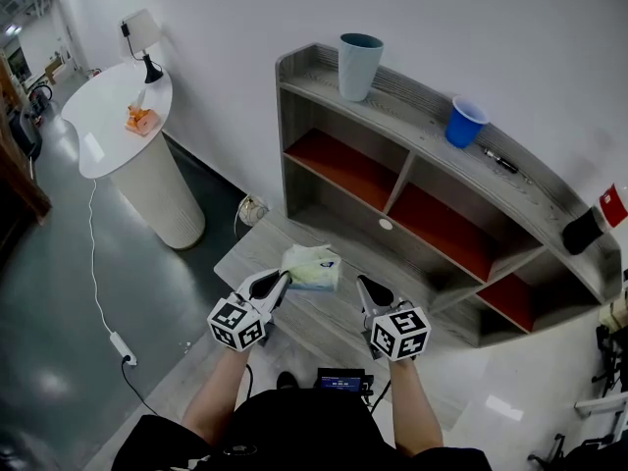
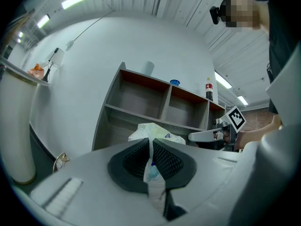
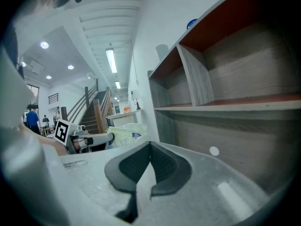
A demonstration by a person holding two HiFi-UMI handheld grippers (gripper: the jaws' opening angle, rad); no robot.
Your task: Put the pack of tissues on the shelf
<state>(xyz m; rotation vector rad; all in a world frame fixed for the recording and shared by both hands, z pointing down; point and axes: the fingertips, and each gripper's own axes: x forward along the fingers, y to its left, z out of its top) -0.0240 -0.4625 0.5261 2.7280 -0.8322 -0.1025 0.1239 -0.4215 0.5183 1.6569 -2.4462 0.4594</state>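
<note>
Head view: the left tool (image 1: 280,285) holds the pack of tissues (image 1: 314,268) by its near-left edge, above the low front ledge of the shelf (image 1: 324,67). The pack lies crosswise between both tools, with open compartments ahead. The right tool (image 1: 365,285) hangs just beside the pack, apart from it.

Left gripper view: the jaws are pinched narrow on the pack's thin wrapper, a detail the head view hides.

Right gripper view: its jaws meet on nothing, and the pack sits to its left.

left hand-held gripper (image 1: 279,285): grey shell, black ribbed pads (image 2: 167,160), black-and-white marker cube (image 1: 238,323); right hand-held gripper (image 1: 366,287): alike; top (image 1: 294,438): black
</note>
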